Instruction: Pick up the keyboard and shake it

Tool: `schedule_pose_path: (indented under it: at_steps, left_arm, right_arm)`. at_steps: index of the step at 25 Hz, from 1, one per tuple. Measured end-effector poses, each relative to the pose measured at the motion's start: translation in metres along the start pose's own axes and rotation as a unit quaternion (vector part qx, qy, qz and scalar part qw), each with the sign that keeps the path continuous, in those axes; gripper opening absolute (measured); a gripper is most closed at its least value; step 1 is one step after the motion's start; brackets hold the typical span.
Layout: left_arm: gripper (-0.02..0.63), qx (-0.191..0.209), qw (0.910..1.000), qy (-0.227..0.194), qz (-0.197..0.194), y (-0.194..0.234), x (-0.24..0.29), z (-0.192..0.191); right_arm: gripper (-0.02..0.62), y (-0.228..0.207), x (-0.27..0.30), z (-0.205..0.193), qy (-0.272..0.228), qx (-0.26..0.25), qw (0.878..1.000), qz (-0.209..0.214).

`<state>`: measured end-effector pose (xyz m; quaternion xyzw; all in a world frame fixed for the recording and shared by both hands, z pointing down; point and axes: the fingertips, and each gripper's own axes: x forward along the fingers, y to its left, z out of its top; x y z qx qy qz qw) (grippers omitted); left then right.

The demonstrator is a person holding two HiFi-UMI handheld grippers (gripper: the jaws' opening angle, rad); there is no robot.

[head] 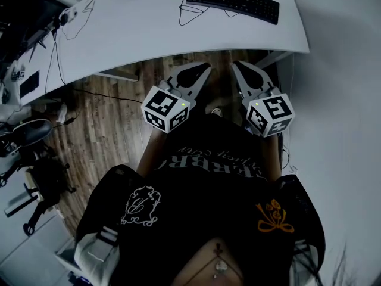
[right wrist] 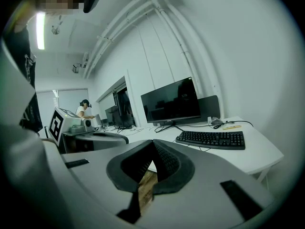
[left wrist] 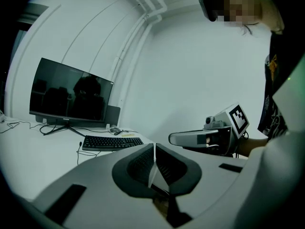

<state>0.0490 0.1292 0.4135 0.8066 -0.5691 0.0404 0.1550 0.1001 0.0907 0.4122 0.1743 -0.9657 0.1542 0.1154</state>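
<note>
A black keyboard lies on the white desk at the far right end, its cable looping beside it. It also shows in the left gripper view as the keyboard and in the right gripper view as the keyboard. My left gripper and right gripper hover side by side over the wooden floor, short of the desk's near edge, both shut with nothing between the jaws. Both point toward the desk. The left gripper sees the right gripper's body to its right.
A dark monitor stands behind the keyboard on the desk. Cables trail over the desk's left part. Chair bases and gear crowd the floor at left. A desk leg stands at right. Another person works far off.
</note>
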Motion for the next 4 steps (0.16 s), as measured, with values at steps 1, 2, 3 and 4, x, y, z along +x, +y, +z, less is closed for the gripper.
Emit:
schedule_pose_path:
  at_steps: [1,2,3,4]
  left_arm:
    - [0.029,0.001,1.0,0.001,0.001,0.0001,-0.0005,0.0]
    - [0.029,0.002,1.0,0.001,0.002,0.0003,-0.0011,0.0001]
    - [0.029,0.003,1.0,0.002,0.003,0.0004,-0.0018,0.0003]
    - [0.029,0.004,1.0,0.002,0.004,0.0005,-0.0024,0.0004]
  right_arm:
    - [0.014,0.0003,-0.0001,0.0001,-0.001,0.0,1.0,0.0]
    - [0.014,0.0009,-0.0001,0.0004,-0.001,0.001,1.0,0.001]
    - [0.015,0.0015,-0.0001,0.0008,-0.002,0.001,1.0,0.002]
    - [0.014,0.0021,-0.0001,0.0012,-0.003,0.001,1.0,0.002]
